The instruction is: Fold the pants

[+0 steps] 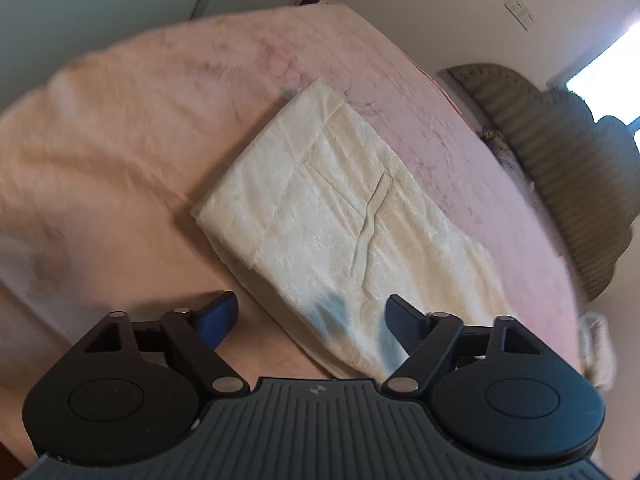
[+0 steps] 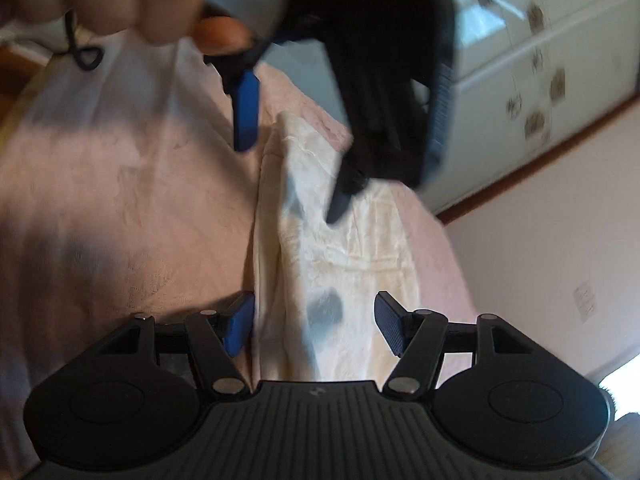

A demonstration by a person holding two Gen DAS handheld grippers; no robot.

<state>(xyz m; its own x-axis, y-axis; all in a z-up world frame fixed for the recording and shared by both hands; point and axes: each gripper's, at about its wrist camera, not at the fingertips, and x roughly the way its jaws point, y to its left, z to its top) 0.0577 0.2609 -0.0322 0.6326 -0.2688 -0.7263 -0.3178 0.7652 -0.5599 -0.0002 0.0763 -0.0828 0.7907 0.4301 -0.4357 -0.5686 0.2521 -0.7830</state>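
Note:
The cream pants (image 1: 340, 216) lie folded into a flat rectangle on the pink bedspread (image 1: 120, 152). My left gripper (image 1: 310, 320) is open and empty, hovering over the near end of the pants. In the right wrist view the same pants (image 2: 340, 248) run away from the camera. My right gripper (image 2: 316, 322) is open and empty above their near end. The left gripper (image 2: 294, 178) also shows there from the front, held by a hand, jaws apart over the far end of the pants.
A ribbed olive cushion (image 1: 560, 184) sits past the bed's right edge. A white wardrobe (image 2: 540, 40) with a flower pattern stands behind the bed. A wall switch (image 1: 520, 12) is on the far wall.

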